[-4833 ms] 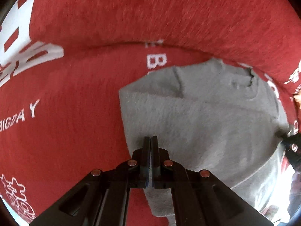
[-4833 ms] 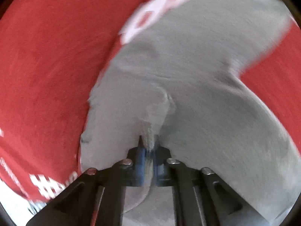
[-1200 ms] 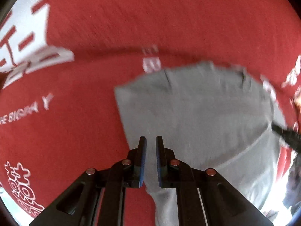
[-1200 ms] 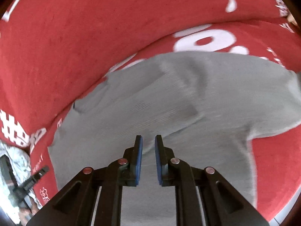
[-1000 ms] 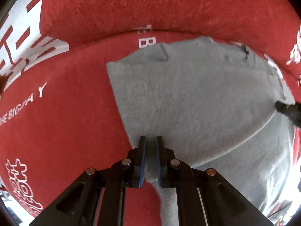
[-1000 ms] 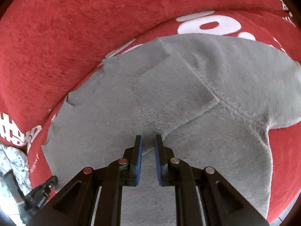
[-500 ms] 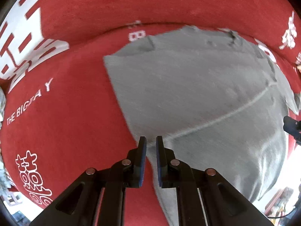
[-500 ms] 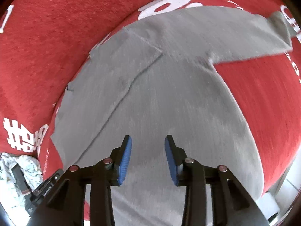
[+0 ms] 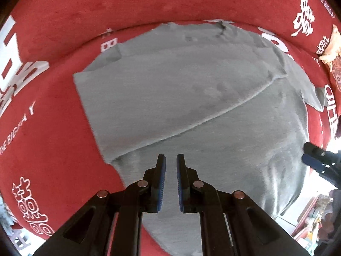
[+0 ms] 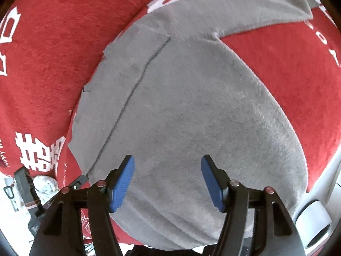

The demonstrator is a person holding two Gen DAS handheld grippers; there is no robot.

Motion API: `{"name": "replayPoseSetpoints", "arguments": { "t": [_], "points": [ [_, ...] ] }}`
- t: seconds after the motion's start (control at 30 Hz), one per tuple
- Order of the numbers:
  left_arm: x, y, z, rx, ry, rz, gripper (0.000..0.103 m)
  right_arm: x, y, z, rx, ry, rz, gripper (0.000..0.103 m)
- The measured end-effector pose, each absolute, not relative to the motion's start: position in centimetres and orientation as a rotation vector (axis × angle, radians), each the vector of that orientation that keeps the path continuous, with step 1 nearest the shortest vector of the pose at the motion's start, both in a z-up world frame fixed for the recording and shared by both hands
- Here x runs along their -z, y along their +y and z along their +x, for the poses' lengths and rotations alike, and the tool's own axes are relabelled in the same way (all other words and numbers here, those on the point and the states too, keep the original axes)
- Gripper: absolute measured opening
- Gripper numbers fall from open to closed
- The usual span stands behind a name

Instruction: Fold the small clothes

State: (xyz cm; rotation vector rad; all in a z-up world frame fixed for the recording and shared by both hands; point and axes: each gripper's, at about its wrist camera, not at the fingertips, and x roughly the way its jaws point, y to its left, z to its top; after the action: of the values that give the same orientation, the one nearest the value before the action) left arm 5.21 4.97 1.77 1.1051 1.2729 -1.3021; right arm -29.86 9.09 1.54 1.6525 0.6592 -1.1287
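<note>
A small grey sweater (image 9: pixel 191 98) lies flat on a red blanket with white lettering (image 9: pixel 53 128). One sleeve is folded across its body, with the folded edge running diagonally. The other sleeve (image 10: pixel 245 10) stretches out over the red cloth at the top right of the right wrist view. My left gripper (image 9: pixel 171 162) hovers above the sweater's lower part, jaws opening a little, nothing between them. My right gripper (image 10: pixel 167 164) hangs over the sweater (image 10: pixel 191 117) with jaws opening wide and empty. Its fingers (image 9: pixel 315 160) show at the right edge of the left wrist view.
The red blanket (image 10: pixel 53 42) rises into a raised back behind the sweater. A stuffed toy (image 9: pixel 334 59) sits at the far right. A white patterned cloth (image 10: pixel 45 183) lies beyond the blanket's lower left edge. A grey round object (image 10: pixel 313 226) stands beyond its lower right edge.
Both grippers have let go of the sweater and lifted away from it. The left jaws parted slightly, the right jaws spread wide. The folded sleeve stays lying across the body.
</note>
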Motion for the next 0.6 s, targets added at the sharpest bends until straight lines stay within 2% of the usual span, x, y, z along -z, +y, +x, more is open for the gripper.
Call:
{"name": "replayPoseSetpoints", "arguments": {
  "t": [0.03,0.07,0.1,0.4,0.6],
  "points": [
    [-1.6,4.8,4.7,1.295,1.272,1.11,0.103,-1.2,9.0,-30.3,1.118,0.657,1.66,0.076],
    [-1.6,4.7,4.1,1.267,1.251,1.111,0.099,-0.9,8.9,-30.9,1.107,0.652,1.663,0.077],
    [-1.7,4.5,3.4,1.251,1.222,1.104,0.102,-0.9,8.9,-31.4,1.099,0.65,1.664,0.077],
    [-0.4,0.7,-4.5,1.193,1.227,1.106,0.102,-0.1,6.4,-42.2,1.13,0.558,1.702,0.078],
    [0.8,-1.8,-10.5,1.221,1.262,1.12,0.102,1.0,5.1,-54.5,1.322,0.3,1.762,0.078]
  ]
}}
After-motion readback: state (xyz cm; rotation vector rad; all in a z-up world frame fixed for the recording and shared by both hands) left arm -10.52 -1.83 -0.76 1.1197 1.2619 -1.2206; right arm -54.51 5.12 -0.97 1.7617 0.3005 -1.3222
